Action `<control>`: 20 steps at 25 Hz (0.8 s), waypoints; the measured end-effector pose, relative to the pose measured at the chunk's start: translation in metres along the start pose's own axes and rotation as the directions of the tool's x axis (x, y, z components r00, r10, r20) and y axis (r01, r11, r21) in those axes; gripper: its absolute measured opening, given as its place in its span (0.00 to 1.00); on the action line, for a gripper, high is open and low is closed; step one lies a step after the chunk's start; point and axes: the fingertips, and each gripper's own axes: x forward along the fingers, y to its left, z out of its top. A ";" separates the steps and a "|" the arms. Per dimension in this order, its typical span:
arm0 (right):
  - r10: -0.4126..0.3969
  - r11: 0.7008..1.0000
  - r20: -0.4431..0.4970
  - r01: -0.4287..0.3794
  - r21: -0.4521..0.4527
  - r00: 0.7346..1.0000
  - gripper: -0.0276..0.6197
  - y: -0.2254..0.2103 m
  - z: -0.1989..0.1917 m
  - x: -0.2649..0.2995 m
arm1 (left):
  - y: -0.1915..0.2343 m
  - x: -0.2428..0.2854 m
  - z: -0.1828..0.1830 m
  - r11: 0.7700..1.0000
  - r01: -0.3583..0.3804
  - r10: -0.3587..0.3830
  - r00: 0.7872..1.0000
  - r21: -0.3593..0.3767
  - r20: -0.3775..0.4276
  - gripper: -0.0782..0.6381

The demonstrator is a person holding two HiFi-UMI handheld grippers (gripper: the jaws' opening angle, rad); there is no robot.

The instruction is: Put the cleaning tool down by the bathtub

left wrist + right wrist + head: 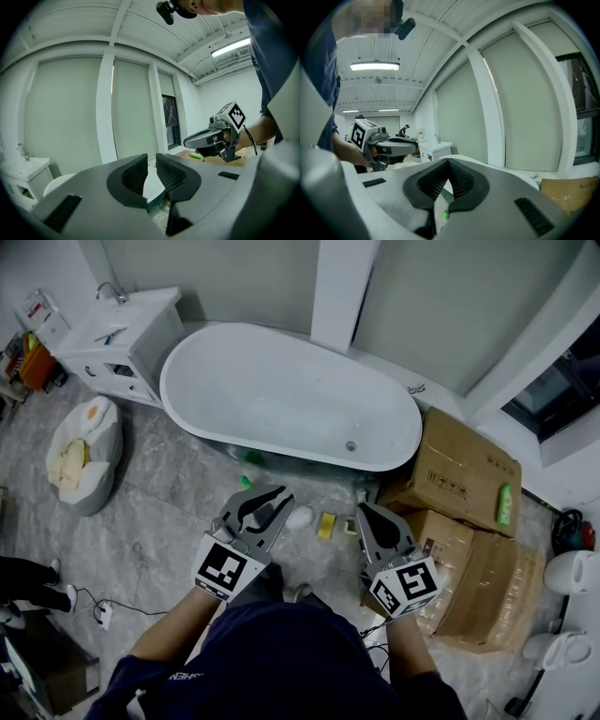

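The white bathtub (183, 399) lies across the top of the head view. On the grey floor in front of it are a white rounded object (300, 517) and a yellow sponge (325, 525). Both lie between the tips of my two grippers. My left gripper (265, 496) (151, 162) points toward the tub, its pads a narrow gap apart with nothing between them. My right gripper (367, 510) (449, 162) is shut with its pad tips touching, and it is empty. Each gripper view shows the other gripper held in a hand.
Green items (249, 470) sit on the floor under the tub's near side. Cardboard boxes (469, 474) with a green bottle (504, 505) stand at the right. A white vanity (122, 338) and a cushion (84, 454) are at the left, and a toilet (574, 573) is at the far right.
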 end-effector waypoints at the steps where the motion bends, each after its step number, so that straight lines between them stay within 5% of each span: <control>1: 0.001 1.000 0.001 -0.001 0.000 1.000 0.05 0.000 0.001 0.000 | -0.001 0.000 0.000 1.000 0.002 -0.002 1.000 0.000 0.001 0.21; 20: 0.022 1.000 0.021 -0.022 -0.007 1.000 0.05 0.018 0.011 -0.003 | -0.012 -0.008 0.004 0.999 0.036 -0.036 0.999 -0.035 0.021 0.16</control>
